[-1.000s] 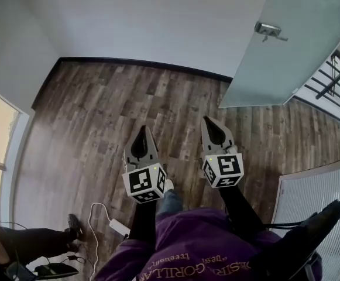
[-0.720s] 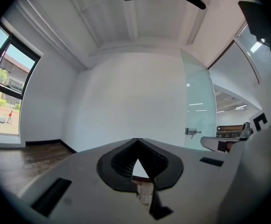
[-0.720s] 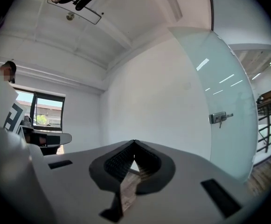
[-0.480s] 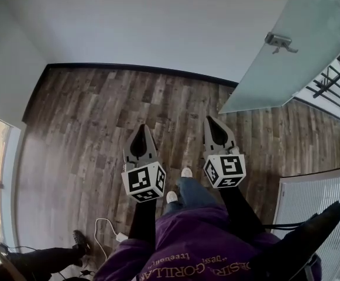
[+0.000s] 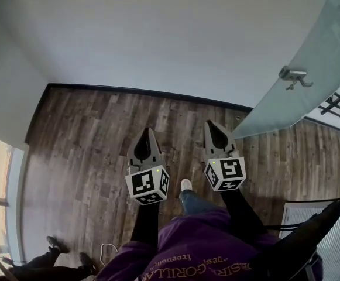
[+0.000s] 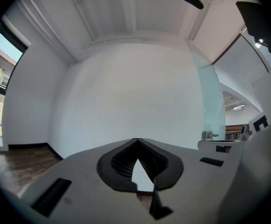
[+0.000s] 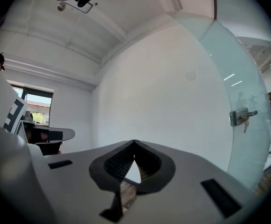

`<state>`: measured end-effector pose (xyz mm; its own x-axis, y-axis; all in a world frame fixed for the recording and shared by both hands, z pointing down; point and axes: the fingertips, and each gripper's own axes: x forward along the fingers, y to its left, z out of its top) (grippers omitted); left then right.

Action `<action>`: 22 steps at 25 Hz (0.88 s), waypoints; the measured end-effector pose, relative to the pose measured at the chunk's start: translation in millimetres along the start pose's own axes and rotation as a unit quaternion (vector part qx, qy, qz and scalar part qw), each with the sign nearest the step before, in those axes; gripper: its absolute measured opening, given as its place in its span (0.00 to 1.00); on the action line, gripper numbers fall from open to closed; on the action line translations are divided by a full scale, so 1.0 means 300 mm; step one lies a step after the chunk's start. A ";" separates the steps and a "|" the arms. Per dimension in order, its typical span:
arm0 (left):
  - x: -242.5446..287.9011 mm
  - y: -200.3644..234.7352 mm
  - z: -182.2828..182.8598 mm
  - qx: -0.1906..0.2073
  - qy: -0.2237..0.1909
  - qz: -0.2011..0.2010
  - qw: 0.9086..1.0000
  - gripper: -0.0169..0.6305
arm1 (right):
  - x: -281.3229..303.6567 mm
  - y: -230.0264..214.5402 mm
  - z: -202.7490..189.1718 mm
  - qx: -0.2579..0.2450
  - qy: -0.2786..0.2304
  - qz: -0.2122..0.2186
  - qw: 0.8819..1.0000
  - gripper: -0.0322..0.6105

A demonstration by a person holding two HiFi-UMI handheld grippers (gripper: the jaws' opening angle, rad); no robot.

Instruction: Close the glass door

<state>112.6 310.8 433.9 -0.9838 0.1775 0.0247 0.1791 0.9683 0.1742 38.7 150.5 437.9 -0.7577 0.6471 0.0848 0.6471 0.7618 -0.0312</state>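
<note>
My left gripper (image 5: 148, 132) and my right gripper (image 5: 210, 124) both point level ahead of me over the dark wood-plank floor (image 5: 93, 133). On each the jaws are pressed together at the tips, with nothing between them. The frosted, pale green glass door (image 5: 313, 63) stands open ahead and to my right, well apart from both grippers, angled away from the plain white wall (image 5: 158, 34). Its small metal lever handle (image 5: 294, 75) sits on the face turned toward me. From my right gripper's own view the door fills the right side and the handle is at about jaw height. I judge I am only at the approach, so the door is untouched. To do this well I would lead with the right gripper, since it is nearer. I would decide early whether to spread the jaws for the handle or push the pane flat with closed tips. Glass is slick, so I would press near the handle and move the door slowly.
</note>
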 end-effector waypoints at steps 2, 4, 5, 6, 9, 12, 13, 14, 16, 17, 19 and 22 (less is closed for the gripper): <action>0.122 -0.012 0.025 0.003 -0.004 -0.002 1.000 0.01 | 0.103 -0.054 0.026 -0.003 0.000 0.003 1.000 0.04; 0.235 -0.031 0.040 0.006 -0.007 -0.009 1.000 0.01 | 0.195 -0.105 0.046 -0.004 -0.002 0.003 1.000 0.04; 0.288 -0.041 0.046 0.006 -0.008 -0.014 1.000 0.01 | 0.240 -0.128 0.056 -0.005 -0.003 0.003 1.000 0.04; 0.340 -0.050 0.049 0.006 -0.008 -0.018 1.000 0.01 | 0.282 -0.148 0.064 -0.008 -0.004 0.003 1.000 0.04; 0.477 -0.071 0.064 0.017 -0.007 -0.032 0.999 0.01 | 0.393 -0.194 0.094 -0.015 -0.006 0.004 1.000 0.04; 0.590 -0.085 0.091 0.043 -0.011 -0.050 0.998 0.01 | 0.482 -0.234 0.123 -0.017 -0.014 -0.001 1.000 0.04; 0.628 -0.087 0.101 0.047 -0.014 -0.055 0.997 0.01 | 0.512 -0.251 0.130 -0.017 -0.017 -0.005 1.000 0.04; 0.667 -0.086 0.110 0.048 -0.016 -0.060 0.997 0.01 | 0.542 -0.268 0.138 -0.016 -0.019 -0.010 1.000 0.04; 0.746 -0.082 0.124 0.048 -0.021 -0.071 0.996 0.01 | 0.606 -0.298 0.154 -0.016 -0.023 -0.020 0.999 0.04; 0.789 -0.077 0.129 0.049 -0.022 -0.078 0.996 0.01 | 0.641 -0.311 0.162 -0.016 -0.026 -0.025 0.999 0.04; 0.885 -0.066 0.138 0.050 -0.022 -0.097 0.994 0.01 | 0.717 -0.335 0.182 -0.016 -0.035 -0.041 0.998 0.04; 1.034 -0.042 0.145 0.048 -0.019 -0.129 0.990 0.01 | 0.844 -0.377 0.209 -0.012 -0.045 -0.069 0.997 0.04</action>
<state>-194.6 361.4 396.5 -0.9963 -0.0726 -0.0449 -0.0759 0.9942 0.0765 -231.5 230.1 400.4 -0.8433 0.5374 -0.0036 0.5375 0.8433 -0.0016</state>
